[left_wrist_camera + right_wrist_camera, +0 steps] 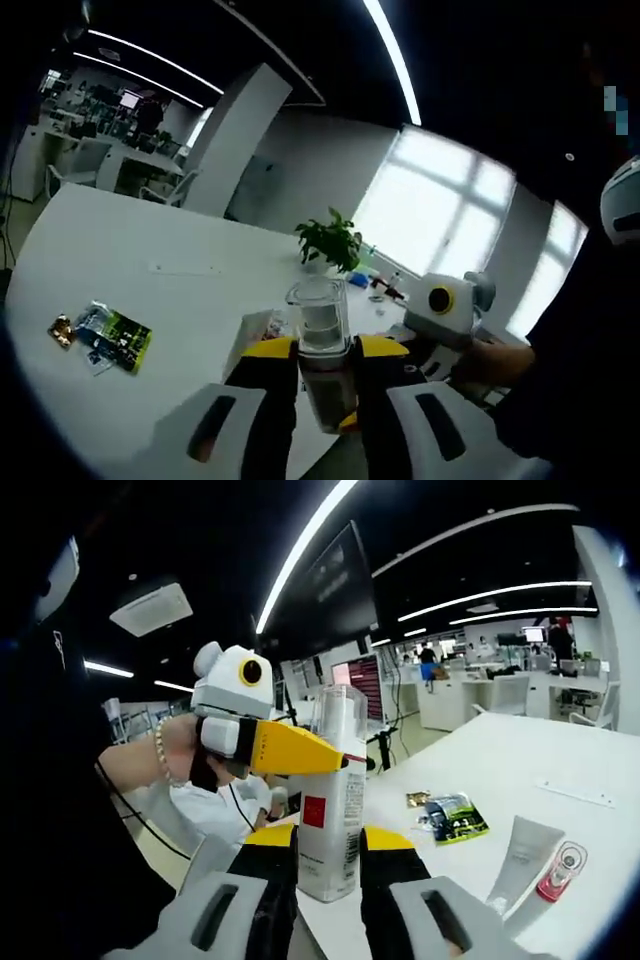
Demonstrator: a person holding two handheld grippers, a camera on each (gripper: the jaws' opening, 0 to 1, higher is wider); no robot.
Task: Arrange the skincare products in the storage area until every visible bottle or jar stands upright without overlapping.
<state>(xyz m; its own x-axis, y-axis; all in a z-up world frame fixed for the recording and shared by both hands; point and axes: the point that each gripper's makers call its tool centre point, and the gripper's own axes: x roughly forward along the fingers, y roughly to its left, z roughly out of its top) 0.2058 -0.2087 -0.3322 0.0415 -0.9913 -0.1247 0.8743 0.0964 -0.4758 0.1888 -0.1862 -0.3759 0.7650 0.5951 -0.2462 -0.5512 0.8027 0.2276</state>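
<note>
A white bottle [335,820] with a red label and a clear cap stands upright over the near edge of the white table [520,760]. My right gripper [317,842] is shut on its lower body. My left gripper [325,350] is shut on the same bottle [322,330] just under the cap. In the right gripper view the left gripper [300,750] comes in from the left, its yellow jaw against the bottle's neck. The right gripper [450,300], held by a hand, shows to the right in the left gripper view. A white tube [525,865] and a small red-capped item [560,870] lie flat.
A green sachet [455,818] and a small gold packet [417,798] lie on the table, also seen as sachet [115,338] and packet [62,330]. A potted plant [330,242] and a white box [262,325] stand farther along. Desks and chairs fill the room behind.
</note>
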